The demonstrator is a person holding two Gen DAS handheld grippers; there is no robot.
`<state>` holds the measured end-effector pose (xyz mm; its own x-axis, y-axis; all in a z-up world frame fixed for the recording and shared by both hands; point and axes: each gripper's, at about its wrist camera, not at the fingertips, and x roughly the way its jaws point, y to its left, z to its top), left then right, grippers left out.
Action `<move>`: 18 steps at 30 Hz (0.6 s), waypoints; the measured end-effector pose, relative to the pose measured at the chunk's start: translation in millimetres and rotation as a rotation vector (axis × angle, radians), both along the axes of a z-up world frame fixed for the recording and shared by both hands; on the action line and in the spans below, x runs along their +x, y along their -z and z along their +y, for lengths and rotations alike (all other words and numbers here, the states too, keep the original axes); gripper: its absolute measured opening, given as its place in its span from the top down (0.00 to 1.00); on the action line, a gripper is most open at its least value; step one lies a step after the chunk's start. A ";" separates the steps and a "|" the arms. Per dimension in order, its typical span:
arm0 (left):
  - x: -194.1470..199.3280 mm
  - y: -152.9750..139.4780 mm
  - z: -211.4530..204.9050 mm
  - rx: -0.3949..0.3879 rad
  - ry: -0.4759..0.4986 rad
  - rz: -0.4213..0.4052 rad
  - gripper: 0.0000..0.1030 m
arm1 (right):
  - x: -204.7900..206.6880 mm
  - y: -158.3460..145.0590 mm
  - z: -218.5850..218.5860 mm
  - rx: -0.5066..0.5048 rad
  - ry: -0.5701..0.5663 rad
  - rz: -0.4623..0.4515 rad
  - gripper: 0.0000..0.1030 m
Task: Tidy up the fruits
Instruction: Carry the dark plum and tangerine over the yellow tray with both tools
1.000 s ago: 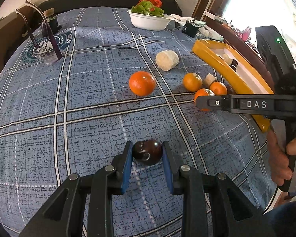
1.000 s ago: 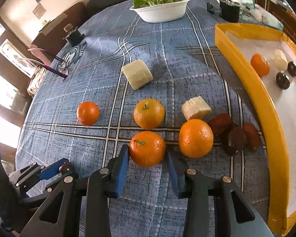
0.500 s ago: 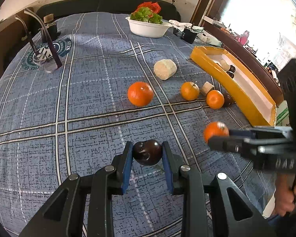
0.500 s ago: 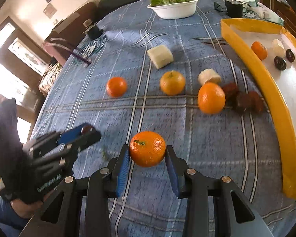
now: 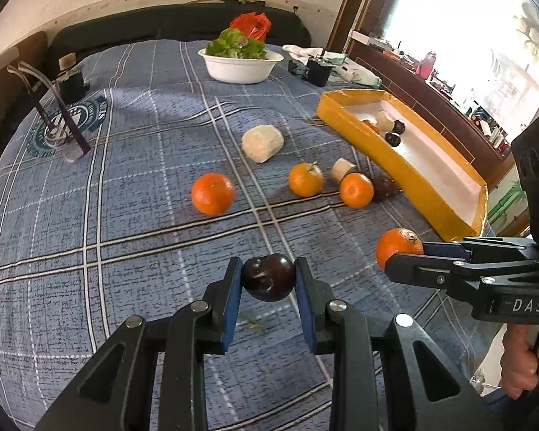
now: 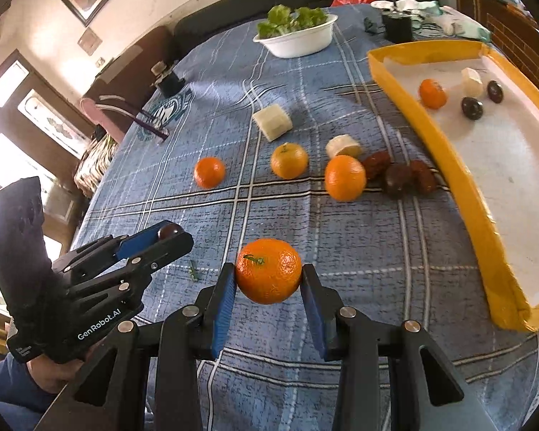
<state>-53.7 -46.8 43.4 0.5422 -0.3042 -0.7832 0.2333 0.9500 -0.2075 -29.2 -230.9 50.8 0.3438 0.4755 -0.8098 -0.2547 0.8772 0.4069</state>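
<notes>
My left gripper [image 5: 268, 280] is shut on a dark plum [image 5: 268, 277], held above the blue checked cloth. My right gripper [image 6: 268, 280] is shut on an orange [image 6: 268, 271], also lifted off the cloth; that same orange [image 5: 399, 248] shows at the right of the left wrist view. On the cloth lie three more oranges [image 6: 209, 172] [image 6: 289, 161] [image 6: 345, 177], two pale fruit pieces [image 6: 272, 122] [image 6: 343, 146] and a cluster of dark reddish fruits [image 6: 399, 177]. The yellow tray [image 6: 463, 186] at the right holds an orange, a pale piece and two dark plums.
A white bowl of lettuce [image 6: 298, 37] stands at the far end of the cloth. A black pot [image 6: 397, 23] and white cloths sit behind the tray. Purple-armed glasses [image 5: 59, 133] lie at the far left. A hand [image 5: 521, 359] grips the right tool.
Both grippers rose and pulled back from the fruit row, each carrying its fruit. The right gripper lifted its orange off the cloth, away from the other oranges.
</notes>
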 end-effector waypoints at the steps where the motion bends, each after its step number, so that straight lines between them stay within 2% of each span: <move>1: -0.2 -1.9 -2.5 0.000 0.004 -0.004 0.73 | -0.8 -1.4 -2.2 0.003 0.004 -0.002 0.61; 18: 1.7 -28.4 -39.4 0.054 0.051 -0.072 0.73 | -7.9 -22.3 -43.5 0.043 0.066 -0.059 0.61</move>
